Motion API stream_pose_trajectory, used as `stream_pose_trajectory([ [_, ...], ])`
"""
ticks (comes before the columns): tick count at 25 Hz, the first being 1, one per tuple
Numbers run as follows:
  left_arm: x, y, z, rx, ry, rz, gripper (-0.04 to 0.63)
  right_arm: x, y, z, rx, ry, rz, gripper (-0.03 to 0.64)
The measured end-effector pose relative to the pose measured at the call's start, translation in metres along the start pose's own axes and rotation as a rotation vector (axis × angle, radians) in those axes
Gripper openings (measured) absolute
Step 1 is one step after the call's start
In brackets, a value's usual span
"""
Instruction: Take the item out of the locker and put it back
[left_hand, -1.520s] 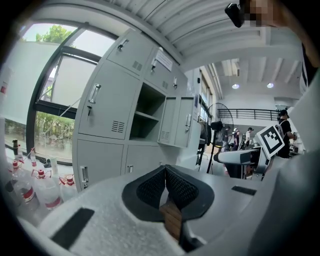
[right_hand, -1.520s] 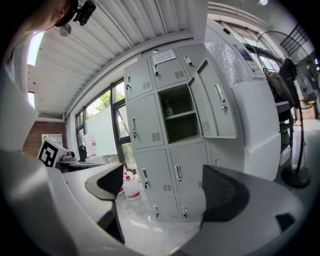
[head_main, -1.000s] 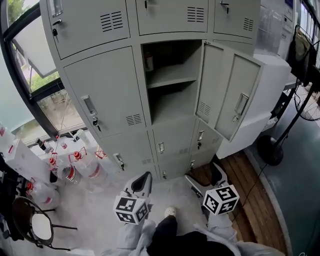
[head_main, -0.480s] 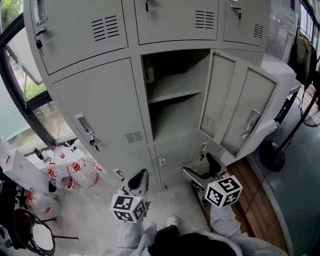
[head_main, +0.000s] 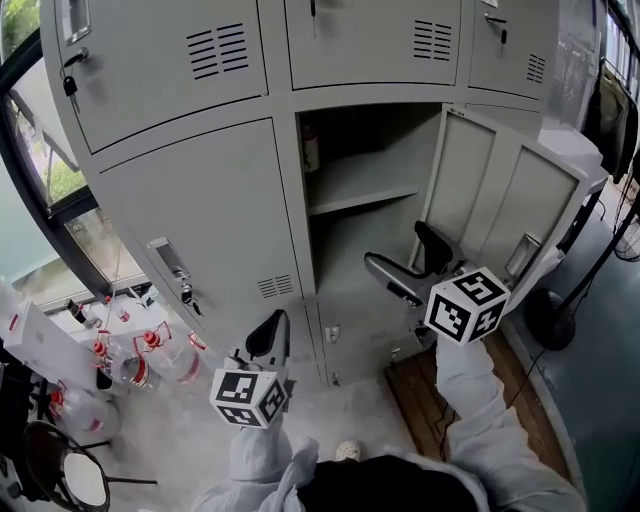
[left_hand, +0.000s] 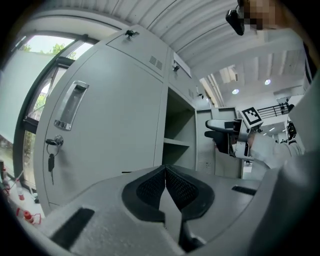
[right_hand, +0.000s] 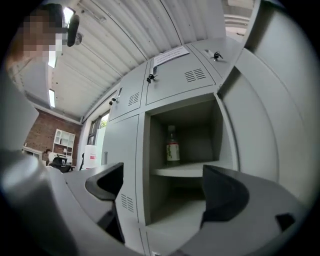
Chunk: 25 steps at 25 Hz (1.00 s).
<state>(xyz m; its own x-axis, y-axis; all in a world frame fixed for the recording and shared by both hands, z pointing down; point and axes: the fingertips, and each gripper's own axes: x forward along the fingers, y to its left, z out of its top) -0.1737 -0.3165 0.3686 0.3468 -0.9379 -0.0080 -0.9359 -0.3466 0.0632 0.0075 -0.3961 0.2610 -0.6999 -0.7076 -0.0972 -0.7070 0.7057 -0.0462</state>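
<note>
right gripper (head_main: 397, 248) raised toward locker (head_main: 215, 205), jaws apart | left gripper (head_main: 273, 333) low, closed

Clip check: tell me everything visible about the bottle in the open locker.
The bottle is slim: a narrow neck and cap over a wider body with a greenish label, print too small to read. Glass or plastic, I cannot tell. It stands upright on the upper shelf of the open locker, toward the back left. Only the shelf touches it; the open right gripper points at it from outside.
</note>
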Motion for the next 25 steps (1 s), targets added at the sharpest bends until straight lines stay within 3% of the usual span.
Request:
stream_pose_trajectory([
  [8,0.013,0.009,0.030,0.068,-0.023,0.016,0.009,0.068,-0.012,0.048,-0.094,0.004,0.074,0.445],
  [25,0.024,0.039,0.050,0.068,-0.069,0.240,0.008,0.213,-0.038,0.061,-0.153,0.134,0.245,0.446],
])
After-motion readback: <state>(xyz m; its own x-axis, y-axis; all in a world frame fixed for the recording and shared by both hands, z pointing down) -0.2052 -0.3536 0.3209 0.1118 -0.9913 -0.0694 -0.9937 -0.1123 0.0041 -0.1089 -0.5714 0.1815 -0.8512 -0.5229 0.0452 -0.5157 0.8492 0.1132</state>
